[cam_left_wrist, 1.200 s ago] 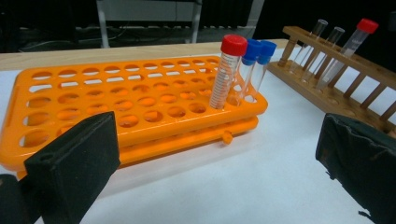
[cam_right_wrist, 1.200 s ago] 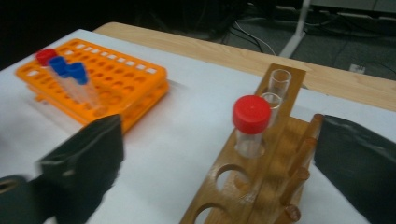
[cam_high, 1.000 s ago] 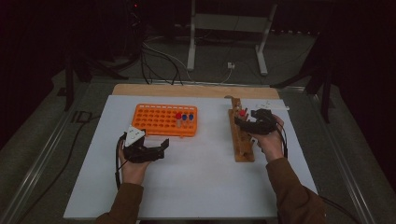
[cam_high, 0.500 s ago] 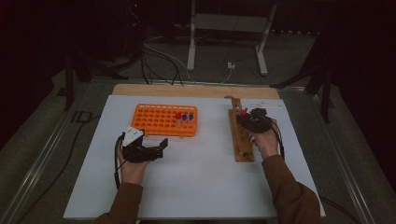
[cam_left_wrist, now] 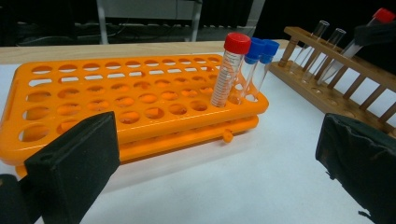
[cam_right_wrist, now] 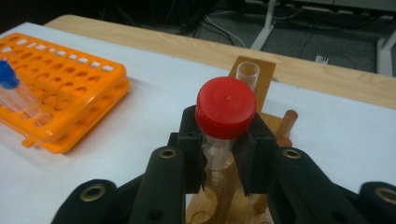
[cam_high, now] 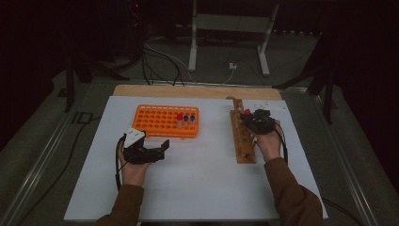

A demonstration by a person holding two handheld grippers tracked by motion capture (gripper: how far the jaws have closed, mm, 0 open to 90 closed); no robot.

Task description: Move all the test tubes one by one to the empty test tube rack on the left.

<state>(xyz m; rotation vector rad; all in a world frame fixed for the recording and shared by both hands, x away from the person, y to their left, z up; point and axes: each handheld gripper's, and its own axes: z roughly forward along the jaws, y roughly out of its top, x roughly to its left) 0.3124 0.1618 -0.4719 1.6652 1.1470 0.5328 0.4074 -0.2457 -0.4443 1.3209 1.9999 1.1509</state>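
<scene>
Red-capped tube [cam_right_wrist: 225, 112] newly clamped in right tool [cam_right_wrist: 223, 154] above wooden rack [cam_high: 243, 141].

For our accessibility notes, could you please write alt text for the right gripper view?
The right gripper has just closed its black jaws on a clear red-capped tube standing in a wooden rack. At left, an orange tube rack on the white table holds a blue-capped tube.

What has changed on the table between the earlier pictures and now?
The right tongs have just been closing and now grip the red-capped tube under its cap, at the wooden rack. The left tongs stayed open beside the orange rack, whose three capped tubes did not move.
</scene>
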